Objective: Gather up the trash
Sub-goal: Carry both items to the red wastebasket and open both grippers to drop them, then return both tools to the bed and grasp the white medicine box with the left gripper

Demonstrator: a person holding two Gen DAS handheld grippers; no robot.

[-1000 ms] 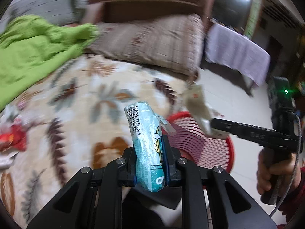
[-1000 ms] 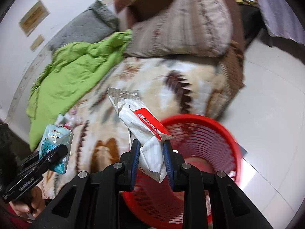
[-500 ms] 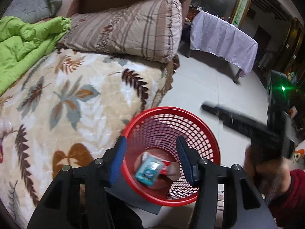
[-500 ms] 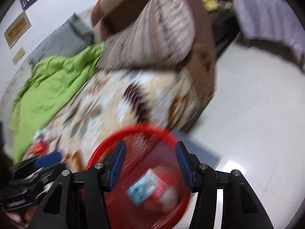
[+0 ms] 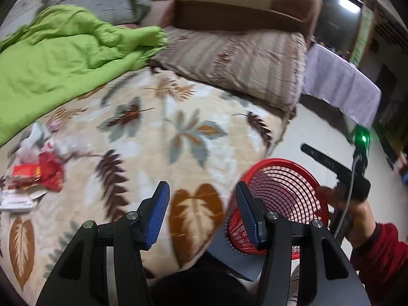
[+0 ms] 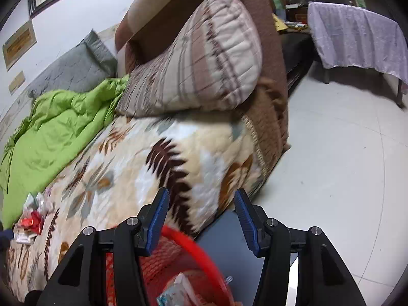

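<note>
Red mesh basket [image 5: 285,191] is sitting beside cream blanket [image 5: 158,137] w/ brown, teal & orange leaf print; lime-green quilt [image 5: 61,56] is lying across blanket's far left; red/white wrappers [image 5: 33,176] are showing left of basket; striped beige-brown pillow [image 6: 204,58]; grey pillow [image 6: 74,68]; lilac tablecloth [image 6: 357,35]; gripper pads [image 5: 156,214] are showing blue.
</note>
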